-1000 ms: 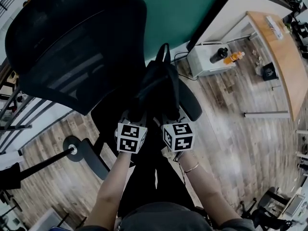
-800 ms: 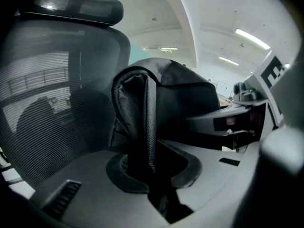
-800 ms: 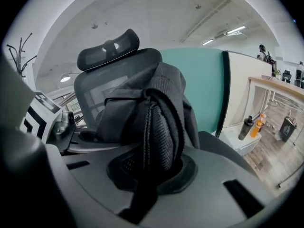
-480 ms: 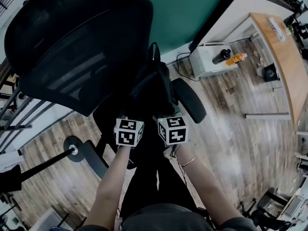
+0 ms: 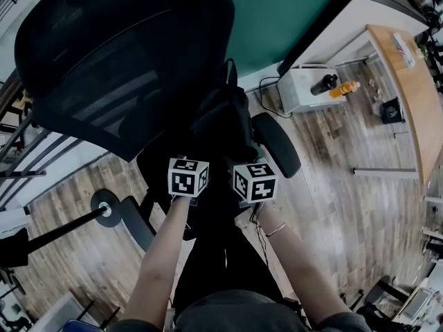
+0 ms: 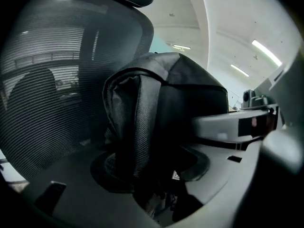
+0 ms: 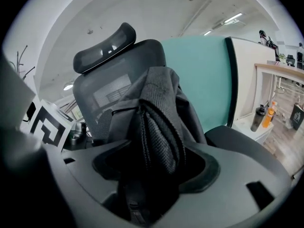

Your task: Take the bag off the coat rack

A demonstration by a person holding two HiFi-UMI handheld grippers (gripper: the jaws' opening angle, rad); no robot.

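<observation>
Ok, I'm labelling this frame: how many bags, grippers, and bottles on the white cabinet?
Bag: 1
Grippers: 2 (left gripper, right gripper)
Bottles: 2 (dark bottle, orange bottle)
Total: 5

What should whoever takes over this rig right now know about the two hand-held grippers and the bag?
Left hand-held gripper: jaws have just been opening and now stand apart; bag fabric lies between them, unclamped.
Right hand-held gripper: jaws have also just opened; a strap stands loose between them.
Bag: upright on the office chair seat, in front of the backrest.
Done: bag set down and released.
Left: probably only drawing both grippers back clear of the straps.
</observation>
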